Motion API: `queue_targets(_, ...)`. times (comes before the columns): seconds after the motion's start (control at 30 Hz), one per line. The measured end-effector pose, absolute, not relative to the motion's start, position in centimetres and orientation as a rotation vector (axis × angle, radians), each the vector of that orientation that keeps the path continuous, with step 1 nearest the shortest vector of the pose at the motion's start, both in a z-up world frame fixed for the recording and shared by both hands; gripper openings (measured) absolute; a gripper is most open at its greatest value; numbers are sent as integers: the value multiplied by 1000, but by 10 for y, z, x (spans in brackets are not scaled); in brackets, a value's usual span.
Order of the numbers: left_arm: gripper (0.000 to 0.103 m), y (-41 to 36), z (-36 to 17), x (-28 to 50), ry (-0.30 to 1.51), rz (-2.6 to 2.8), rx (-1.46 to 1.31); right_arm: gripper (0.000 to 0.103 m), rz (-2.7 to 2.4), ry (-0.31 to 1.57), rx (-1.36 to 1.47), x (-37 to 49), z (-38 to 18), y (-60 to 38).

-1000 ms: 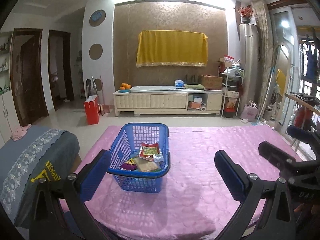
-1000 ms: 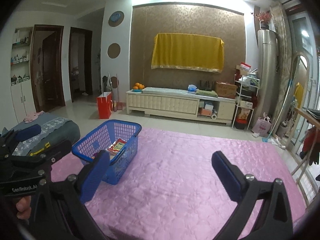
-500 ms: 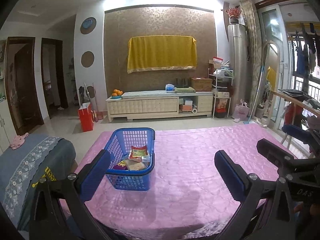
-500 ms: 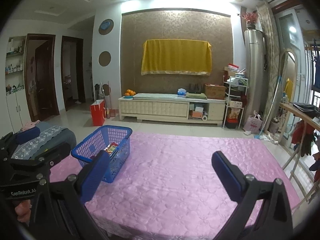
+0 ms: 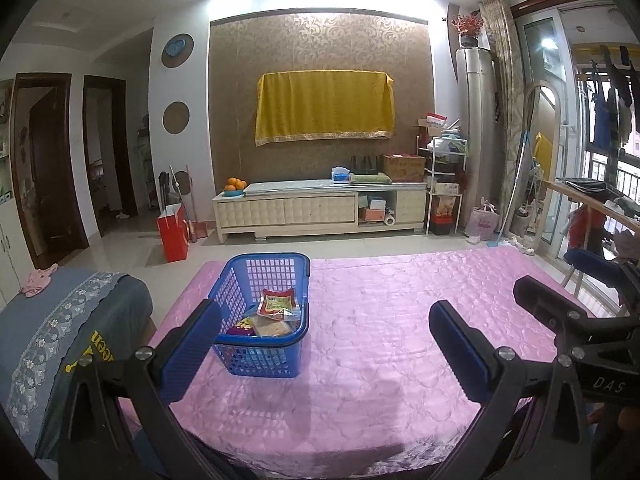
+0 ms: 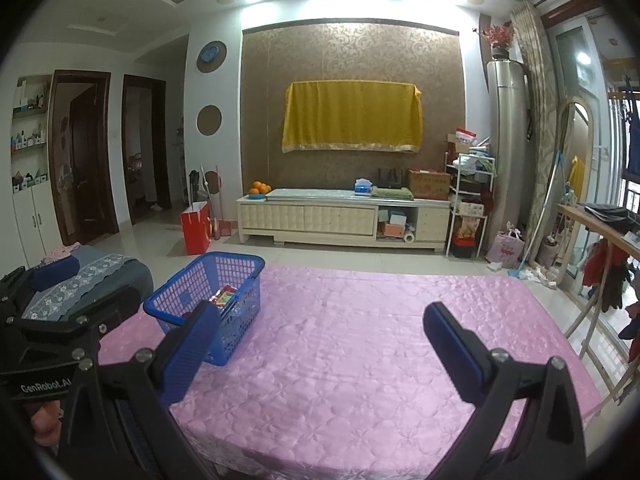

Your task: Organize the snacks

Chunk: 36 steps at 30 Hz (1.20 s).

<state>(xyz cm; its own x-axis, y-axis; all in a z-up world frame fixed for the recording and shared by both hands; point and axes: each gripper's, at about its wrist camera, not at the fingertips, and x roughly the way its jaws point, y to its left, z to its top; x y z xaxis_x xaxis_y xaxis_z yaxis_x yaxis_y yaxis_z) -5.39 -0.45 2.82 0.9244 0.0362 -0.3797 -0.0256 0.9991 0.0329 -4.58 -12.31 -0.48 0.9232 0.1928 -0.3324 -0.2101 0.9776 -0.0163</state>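
A blue plastic basket [image 5: 240, 280] stands on the left part of the pink-covered table [image 5: 380, 320]. It holds several snack packets, with a red and green one [image 5: 277, 302] on top. The basket also shows in the right wrist view [image 6: 192, 294]. My left gripper [image 5: 326, 336] is open and empty, held back near the table's front edge, the basket beyond its left finger. My right gripper [image 6: 320, 338] is open and empty over the front middle of the table [image 6: 360, 340]. Each gripper shows at the edge of the other's view.
A grey-covered seat [image 5: 60, 320] stands left of the table. A white TV cabinet [image 5: 320, 210] with oranges [image 5: 234, 184] lines the far wall. A red bag [image 5: 173, 232] sits on the floor. A rack [image 6: 600, 264] with clothes stands at the right.
Both grippers have drawn back and risen from the table. The basket looks smaller and farther away. Both stay open and empty.
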Motion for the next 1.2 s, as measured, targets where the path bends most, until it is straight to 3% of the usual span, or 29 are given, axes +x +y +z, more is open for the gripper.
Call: queue_targets(1.2, 103, -4, 23, -58, 406, 26, 1, 103, 207, 352, -42, -50, -5, -115)
